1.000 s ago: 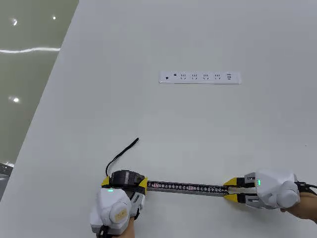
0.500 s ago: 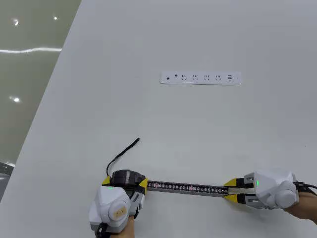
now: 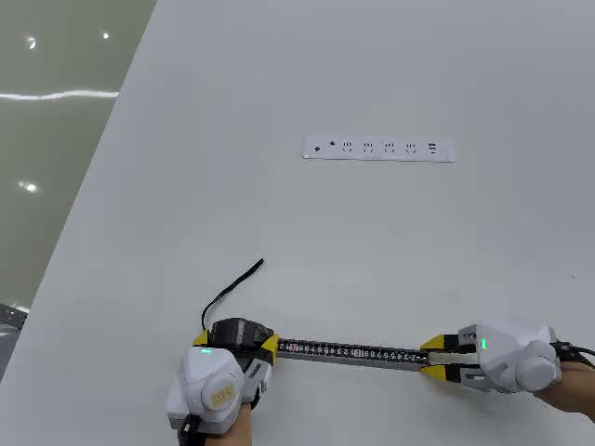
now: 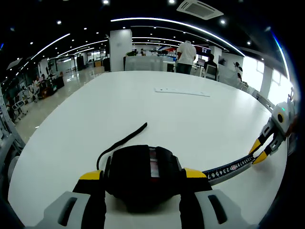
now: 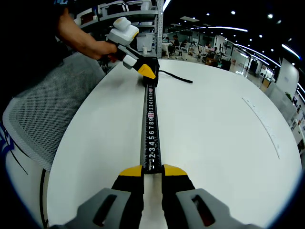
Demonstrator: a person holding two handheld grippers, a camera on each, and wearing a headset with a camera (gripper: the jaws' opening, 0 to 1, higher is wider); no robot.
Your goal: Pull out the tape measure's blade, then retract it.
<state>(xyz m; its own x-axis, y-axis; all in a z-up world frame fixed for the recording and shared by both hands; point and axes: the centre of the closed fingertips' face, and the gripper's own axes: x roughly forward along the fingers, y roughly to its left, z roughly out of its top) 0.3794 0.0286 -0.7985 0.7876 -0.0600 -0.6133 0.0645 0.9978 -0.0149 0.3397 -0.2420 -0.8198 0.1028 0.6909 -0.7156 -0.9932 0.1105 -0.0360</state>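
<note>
1. At the near edge of the tabletop (image 3: 372,242), the left tool (image 4: 143,177) is clamped on the tape measure case (image 3: 239,332). One jaw bears on each flank, and the case sits flat on the surface.
2. The right tool (image 5: 152,171) is closed on the free end of the blade (image 5: 151,129), pinching it at the tip.
3. The blade runs straight between the two tools, scale side up and low over the tabletop. Whether it rests on the surface cannot be determined.
4. Assessment: a good length of blade is drawn out, so the step in hand is the end of the pull or the start of the return.
5. Recommendation: hold the right tool in line with the case mouth and level, with no twist, so the blade does not buckle.
6. Recommendation: walk the tip back toward the case under grip instead of letting it go, since a freed blade is likely to whip. The left tool should hold the case square and pressed down.
7. The wrist strap (image 3: 228,288) trails away from the case, off the blade's line. The power strip (image 3: 378,148) lies well apart on the far side.
</note>
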